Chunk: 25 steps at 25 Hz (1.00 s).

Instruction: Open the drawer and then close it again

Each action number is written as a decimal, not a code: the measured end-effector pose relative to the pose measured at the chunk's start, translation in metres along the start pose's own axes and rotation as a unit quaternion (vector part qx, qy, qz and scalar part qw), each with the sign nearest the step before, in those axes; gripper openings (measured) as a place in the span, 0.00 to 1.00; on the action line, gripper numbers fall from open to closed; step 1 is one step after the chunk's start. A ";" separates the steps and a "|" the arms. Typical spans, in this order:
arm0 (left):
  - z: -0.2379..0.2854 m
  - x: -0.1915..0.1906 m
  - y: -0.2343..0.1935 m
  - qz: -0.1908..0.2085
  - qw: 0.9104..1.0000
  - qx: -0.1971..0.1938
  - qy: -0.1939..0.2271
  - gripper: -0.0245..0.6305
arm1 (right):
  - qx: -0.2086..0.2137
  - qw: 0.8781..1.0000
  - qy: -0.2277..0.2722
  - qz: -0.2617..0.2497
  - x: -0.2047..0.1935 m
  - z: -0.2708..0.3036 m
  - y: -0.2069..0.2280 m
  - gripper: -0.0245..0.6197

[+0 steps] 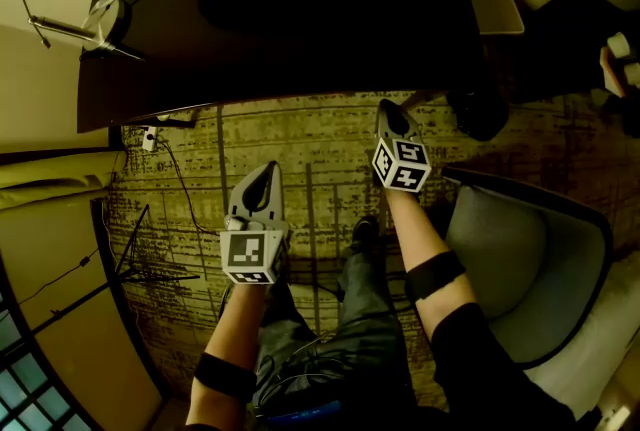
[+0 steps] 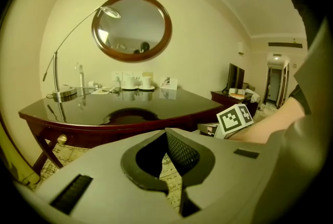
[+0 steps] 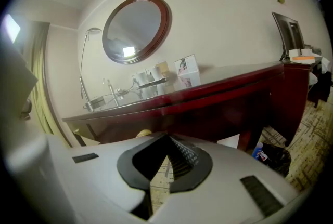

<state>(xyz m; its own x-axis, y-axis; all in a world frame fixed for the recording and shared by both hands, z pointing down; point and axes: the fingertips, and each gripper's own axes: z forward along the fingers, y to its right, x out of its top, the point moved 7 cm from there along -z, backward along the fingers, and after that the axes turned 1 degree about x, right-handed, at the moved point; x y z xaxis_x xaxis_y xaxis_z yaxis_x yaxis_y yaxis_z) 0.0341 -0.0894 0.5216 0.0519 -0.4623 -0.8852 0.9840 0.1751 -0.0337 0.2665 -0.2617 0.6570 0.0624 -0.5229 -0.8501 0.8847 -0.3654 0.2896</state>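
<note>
- Patterned carpet (image 1: 300,159): open floor between your knees and the curved front edge of the desk (image 1: 300,19).
- Drawer (image 2: 83,137): closed, in the desk's front rail, beside the brass knob (image 2: 61,139).
- Left gripper (image 1: 268,167): jaws together, empty, short of the desk.
- Right gripper (image 1: 388,107): jaws together, empty, tip near the desk edge.
- Chair (image 1: 520,259): crowds your right side.
</note>
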 end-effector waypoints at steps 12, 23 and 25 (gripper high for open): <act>-0.089 0.061 -0.023 -0.005 1.000 -0.022 0.016 0.03 | 0.054 0.996 0.005 -0.073 0.103 -0.143 -0.099 0.04; -0.175 0.120 -0.066 -0.005 0.997 -0.047 0.056 0.03 | 0.051 0.992 0.020 -0.113 0.179 -0.261 -0.195 0.04; -0.188 0.128 -0.072 -0.002 0.997 -0.052 0.063 0.03 | 0.051 0.992 0.018 -0.112 0.181 -0.276 -0.206 0.04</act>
<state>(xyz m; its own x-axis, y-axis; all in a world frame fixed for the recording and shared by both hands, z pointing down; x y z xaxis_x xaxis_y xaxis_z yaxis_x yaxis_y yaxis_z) -0.0619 0.0026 0.3238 0.0208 -0.3519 -0.9358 0.9607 0.2661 -0.0786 0.2232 -0.0686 0.3226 -0.1113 -0.3925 -0.9130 0.8272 -0.5458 0.1338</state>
